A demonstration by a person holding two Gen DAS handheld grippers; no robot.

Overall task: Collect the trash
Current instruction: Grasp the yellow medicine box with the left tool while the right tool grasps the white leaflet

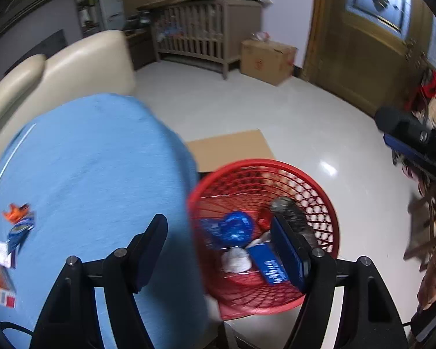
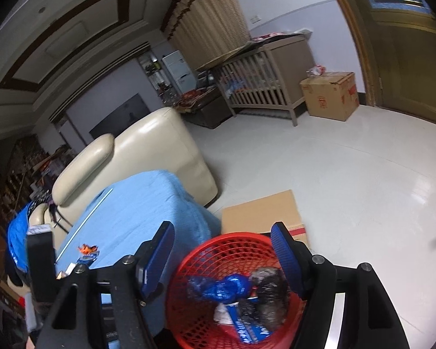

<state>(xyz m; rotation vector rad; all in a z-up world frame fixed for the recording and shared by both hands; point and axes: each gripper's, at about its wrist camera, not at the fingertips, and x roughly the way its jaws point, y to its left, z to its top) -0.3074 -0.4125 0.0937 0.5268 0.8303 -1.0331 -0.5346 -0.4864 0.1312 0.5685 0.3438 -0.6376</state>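
Note:
A red mesh basket (image 1: 319,192) stands on the floor beside a table with a blue cloth (image 1: 96,168). It holds a blue wrapper (image 1: 232,228), a blue box (image 1: 269,264), a white wad and a dark crumpled bag (image 1: 293,212). My left gripper (image 1: 218,247) is open and empty over the table edge and basket. Loose trash lies on the cloth at left: an orange scrap (image 1: 14,212), a blue packet (image 1: 19,232) and small boxes (image 1: 1,285). My right gripper (image 2: 222,256) is open and empty above the basket (image 2: 194,258). The orange scrap also shows in the right wrist view (image 2: 87,248).
A flat cardboard sheet (image 1: 232,148) lies on the floor behind the basket. A cream sofa (image 1: 72,64) stands behind the table. A crib (image 1: 200,32) and a cardboard box (image 1: 267,59) stand by the far wall. The other gripper's body (image 1: 407,128) shows at right.

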